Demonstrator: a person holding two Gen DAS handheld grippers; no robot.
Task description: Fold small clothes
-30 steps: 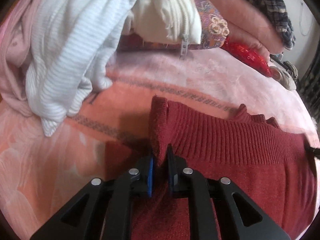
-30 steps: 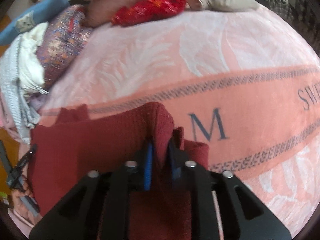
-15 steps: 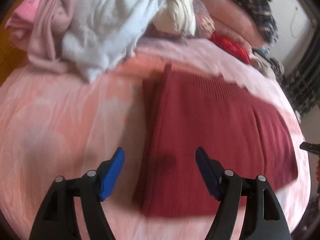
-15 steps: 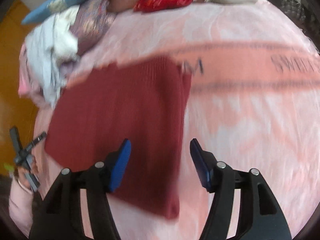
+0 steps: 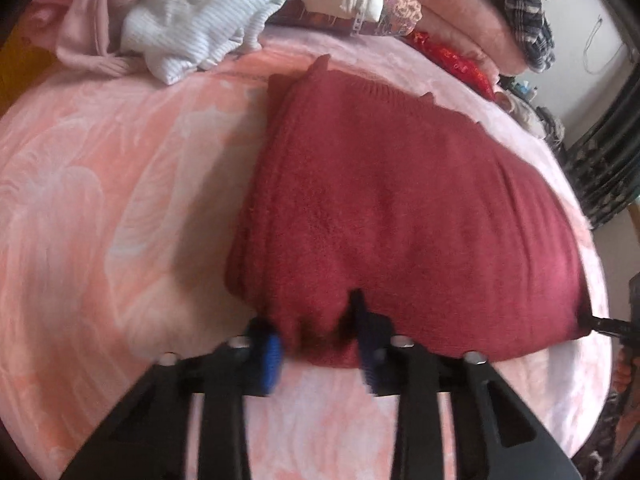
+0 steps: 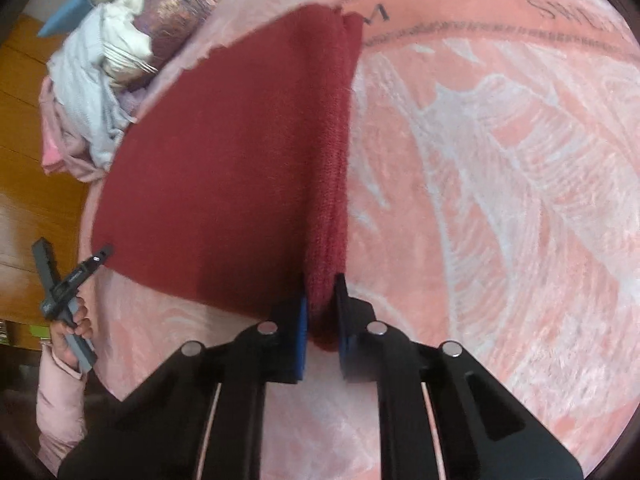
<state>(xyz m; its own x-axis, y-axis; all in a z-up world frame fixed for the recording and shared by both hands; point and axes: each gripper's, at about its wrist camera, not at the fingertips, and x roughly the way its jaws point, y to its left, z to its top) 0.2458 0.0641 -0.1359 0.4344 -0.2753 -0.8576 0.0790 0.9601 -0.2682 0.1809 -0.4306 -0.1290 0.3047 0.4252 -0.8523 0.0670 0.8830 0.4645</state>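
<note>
A dark red knitted sweater point(image 5: 400, 208) lies folded flat on the pink blanket; it also shows in the right wrist view point(image 6: 224, 168). My left gripper point(image 5: 320, 344) is at the sweater's near left corner, its blue-padded jaws closing around the bunched near edge. My right gripper point(image 6: 322, 320) is shut on the sweater's near right corner, pinching the thick folded edge between its pads. The left gripper also shows in the right wrist view point(image 6: 76, 276), at the sweater's far corner.
A heap of white and pale pink clothes point(image 5: 192, 20) lies at the back left of the pink blanket point(image 5: 100, 200). Pillows, a red cloth point(image 5: 456, 60) and a plaid garment point(image 5: 520, 12) lie along the back. Wooden floor point(image 6: 24, 160) lies left of the bed.
Both grippers let go of the sweater's far edge, drew back open, then came in on its near edge. The right has shut on its corner; the left is closing on its own.
</note>
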